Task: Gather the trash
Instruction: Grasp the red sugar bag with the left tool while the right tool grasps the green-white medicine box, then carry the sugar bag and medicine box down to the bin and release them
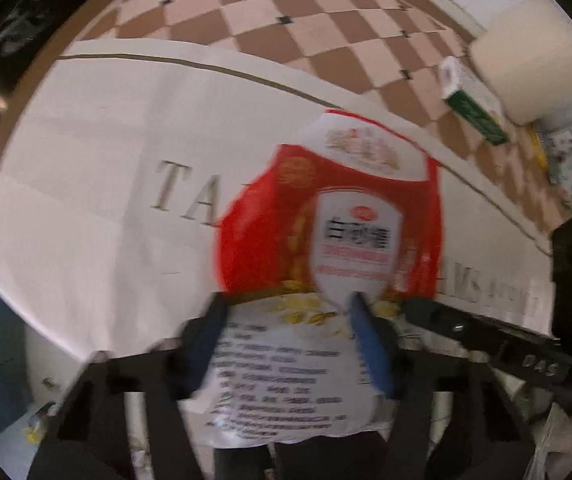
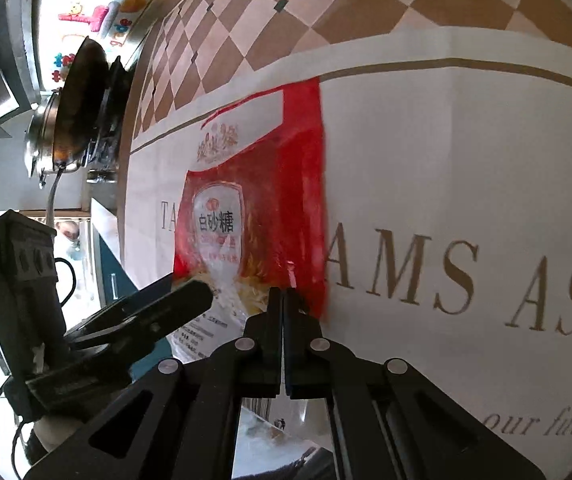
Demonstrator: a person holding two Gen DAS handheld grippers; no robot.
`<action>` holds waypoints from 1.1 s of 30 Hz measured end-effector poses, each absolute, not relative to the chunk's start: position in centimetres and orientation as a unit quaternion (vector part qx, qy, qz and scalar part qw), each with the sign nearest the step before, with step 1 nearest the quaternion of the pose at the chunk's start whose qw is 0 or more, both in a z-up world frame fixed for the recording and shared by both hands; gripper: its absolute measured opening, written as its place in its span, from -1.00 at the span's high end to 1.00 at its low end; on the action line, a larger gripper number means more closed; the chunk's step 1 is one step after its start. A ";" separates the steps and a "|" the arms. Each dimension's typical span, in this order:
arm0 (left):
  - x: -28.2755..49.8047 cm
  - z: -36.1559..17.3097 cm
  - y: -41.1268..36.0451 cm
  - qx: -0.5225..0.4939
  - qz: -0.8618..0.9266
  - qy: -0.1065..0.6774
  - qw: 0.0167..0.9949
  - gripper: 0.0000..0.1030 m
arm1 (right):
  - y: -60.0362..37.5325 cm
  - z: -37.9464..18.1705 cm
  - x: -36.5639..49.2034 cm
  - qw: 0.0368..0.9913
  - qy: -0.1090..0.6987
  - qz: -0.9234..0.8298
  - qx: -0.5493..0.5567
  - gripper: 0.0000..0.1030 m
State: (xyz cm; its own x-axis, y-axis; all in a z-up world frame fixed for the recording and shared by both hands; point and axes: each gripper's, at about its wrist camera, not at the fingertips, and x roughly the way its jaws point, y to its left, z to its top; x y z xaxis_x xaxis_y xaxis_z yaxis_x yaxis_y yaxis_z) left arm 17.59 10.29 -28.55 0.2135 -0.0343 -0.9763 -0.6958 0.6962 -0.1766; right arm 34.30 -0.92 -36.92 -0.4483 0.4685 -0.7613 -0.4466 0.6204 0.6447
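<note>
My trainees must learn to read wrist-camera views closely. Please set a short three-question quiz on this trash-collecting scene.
1. Multiple choice: what does the sugar bag lie on?
A. a white printed sheet
B. a plate
C. a metal tray
2. True or false: the jaws of the right hand-held gripper stand wide open.
3. Short answer: what colour are the pads of the left hand-held gripper?

Key: 1 A; 2 false, they are shut; 3 blue.
</note>
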 end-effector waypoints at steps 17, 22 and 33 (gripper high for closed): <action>16.0 -18.8 12.8 -0.239 0.370 0.500 0.746 1.00 | 0.5 -29.9 42.0 0.624 0.659 0.402 -0.120 -0.38; 19.8 -18.7 13.6 -0.195 0.419 0.485 0.743 1.00 | 6.0 -28.7 44.0 0.638 0.553 0.410 -0.346 -0.74; 24.0 -19.1 14.6 -0.198 0.419 0.469 0.751 1.00 | 14.2 -34.4 46.6 0.541 0.490 0.408 -0.548 -0.91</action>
